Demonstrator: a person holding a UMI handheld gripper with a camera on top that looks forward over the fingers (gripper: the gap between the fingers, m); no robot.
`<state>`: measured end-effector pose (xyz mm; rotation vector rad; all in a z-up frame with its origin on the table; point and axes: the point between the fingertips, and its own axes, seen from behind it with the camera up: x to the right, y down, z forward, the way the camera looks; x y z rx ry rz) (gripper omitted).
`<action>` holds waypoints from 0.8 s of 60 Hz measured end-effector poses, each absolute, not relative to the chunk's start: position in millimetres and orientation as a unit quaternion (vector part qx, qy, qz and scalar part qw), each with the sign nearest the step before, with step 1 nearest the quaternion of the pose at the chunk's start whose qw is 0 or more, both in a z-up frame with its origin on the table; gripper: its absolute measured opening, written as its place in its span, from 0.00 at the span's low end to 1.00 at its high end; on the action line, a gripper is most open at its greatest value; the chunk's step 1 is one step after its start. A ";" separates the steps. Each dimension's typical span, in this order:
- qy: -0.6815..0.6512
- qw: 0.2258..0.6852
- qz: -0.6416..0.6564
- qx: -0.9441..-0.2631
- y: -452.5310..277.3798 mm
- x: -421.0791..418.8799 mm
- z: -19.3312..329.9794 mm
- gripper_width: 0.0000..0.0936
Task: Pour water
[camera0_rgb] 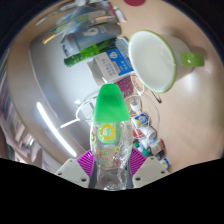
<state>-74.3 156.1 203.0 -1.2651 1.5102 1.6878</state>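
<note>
A clear plastic bottle (108, 135) with a green cap (109, 100) and a printed label stands between my fingers, its neck pointing ahead. Both purple pads (85, 162) press on its sides, so my gripper (109, 168) is shut on it. A green cup (155, 57) with a white inside stands on the metal surface beyond the bottle and to the right, apart from the cap. The bottle's base is hidden by the fingers.
The shiny metal table (45, 110) reflects light. Several packets and small cartons (105, 55) lie beyond the bottle to the left of the cup. More small packets (150, 135) lie right of the bottle.
</note>
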 end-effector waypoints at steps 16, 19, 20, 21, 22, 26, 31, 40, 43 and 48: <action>0.641 0.176 0.682 -0.304 159.7 -41.7 205.4 0.46; 0.645 0.172 0.684 -0.294 160.0 -38.5 205.5 0.46; 0.645 0.171 0.685 -0.292 160.0 -38.3 205.5 0.46; 0.645 0.170 0.686 -0.291 159.7 -38.1 205.7 0.46; 0.645 0.169 0.687 -0.290 159.7 -37.8 205.8 0.46; 0.644 0.168 0.688 -0.291 160.3 -37.2 207.8 0.46; 0.625 0.183 0.689 -0.318 160.5 -39.3 216.1 0.46; 0.506 0.309 0.667 -0.452 150.7 -32.1 268.8 0.46; 0.451 0.384 0.632 -0.500 146.8 -11.5 298.0 0.46; 0.349 0.523 0.533 -0.566 137.9 32.3 353.2 0.46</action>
